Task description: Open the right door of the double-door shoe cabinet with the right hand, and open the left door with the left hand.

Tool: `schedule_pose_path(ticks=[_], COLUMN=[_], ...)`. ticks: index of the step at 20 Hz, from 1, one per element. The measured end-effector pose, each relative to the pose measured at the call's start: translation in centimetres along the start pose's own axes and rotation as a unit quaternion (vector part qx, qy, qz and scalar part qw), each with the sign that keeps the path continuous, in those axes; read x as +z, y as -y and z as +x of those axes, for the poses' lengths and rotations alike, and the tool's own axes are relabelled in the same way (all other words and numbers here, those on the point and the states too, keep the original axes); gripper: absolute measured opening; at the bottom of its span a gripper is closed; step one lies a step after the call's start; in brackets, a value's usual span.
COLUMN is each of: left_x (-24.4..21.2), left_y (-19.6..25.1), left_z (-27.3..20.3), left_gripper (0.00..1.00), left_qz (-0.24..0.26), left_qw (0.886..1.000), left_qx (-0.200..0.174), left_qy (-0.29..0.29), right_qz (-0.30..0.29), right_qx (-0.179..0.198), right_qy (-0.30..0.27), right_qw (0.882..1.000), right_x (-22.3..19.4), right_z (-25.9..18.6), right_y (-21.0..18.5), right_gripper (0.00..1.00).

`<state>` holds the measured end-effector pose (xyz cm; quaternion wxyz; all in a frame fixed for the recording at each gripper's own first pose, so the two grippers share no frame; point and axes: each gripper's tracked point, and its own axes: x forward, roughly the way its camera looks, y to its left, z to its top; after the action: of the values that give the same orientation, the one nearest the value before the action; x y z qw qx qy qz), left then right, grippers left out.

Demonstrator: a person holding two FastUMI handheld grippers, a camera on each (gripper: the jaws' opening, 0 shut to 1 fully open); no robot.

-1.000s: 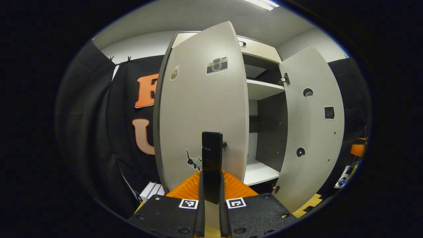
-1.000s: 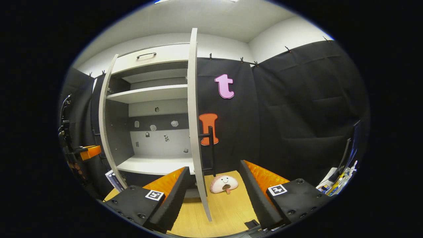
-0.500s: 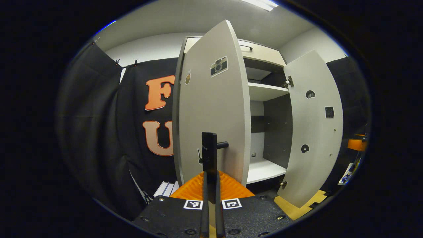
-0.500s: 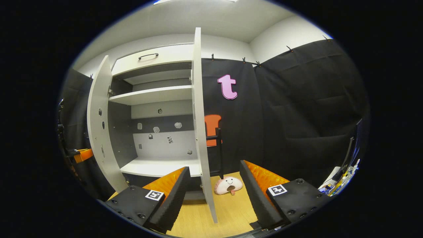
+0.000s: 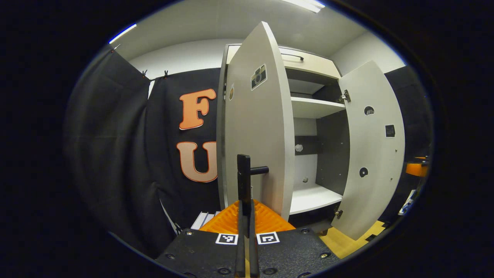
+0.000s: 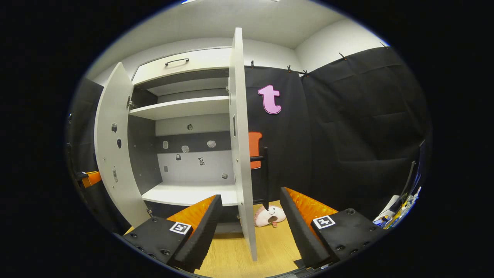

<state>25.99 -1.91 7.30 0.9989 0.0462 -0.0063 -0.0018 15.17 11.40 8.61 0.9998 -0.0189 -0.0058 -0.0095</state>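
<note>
The shoe cabinet (image 5: 314, 108) stands with both pale grey doors swung out. In the left gripper view, the left door (image 5: 258, 127) fills the centre, turned nearly edge-on. My left gripper (image 5: 244, 210) is shut on the left door's black bar handle (image 5: 243, 175). The right door (image 5: 372, 154) hangs wide open beyond it. In the right gripper view, the right door (image 6: 242, 146) is seen edge-on, its black handle (image 6: 264, 173) on the far side. My right gripper (image 6: 251, 194) is open, one finger on each side of the door's edge, touching nothing. The left door (image 6: 114, 146) shows at the left.
White shelves (image 6: 181, 109) inside the cabinet are bare, with small stickers on the back panel. A pink plush toy (image 6: 270, 215) lies on the wooden floor (image 6: 231, 258) by the right door. Black cloth walls close both sides. Clutter (image 6: 401, 208) sits at the far right.
The left door has swung further outward with my left gripper holding its handle. The right door now looks a little more edge-on; the right gripper stays open.
</note>
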Motion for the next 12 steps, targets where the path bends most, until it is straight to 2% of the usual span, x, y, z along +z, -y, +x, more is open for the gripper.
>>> schedule_pose_path(ticks=[12], left_x=[-0.5], left_y=[-2.2], left_z=[-0.5], left_gripper=[0.02], left_qz=[0.010], left_qw=[0.998], left_qx=[0.055], left_qy=[-0.006], right_qz=[-0.003], right_qx=[0.001], right_qy=[-0.007], right_qw=[1.000], right_x=[-0.3], right_z=[0.2], right_y=[-0.1], right_gripper=[0.98])
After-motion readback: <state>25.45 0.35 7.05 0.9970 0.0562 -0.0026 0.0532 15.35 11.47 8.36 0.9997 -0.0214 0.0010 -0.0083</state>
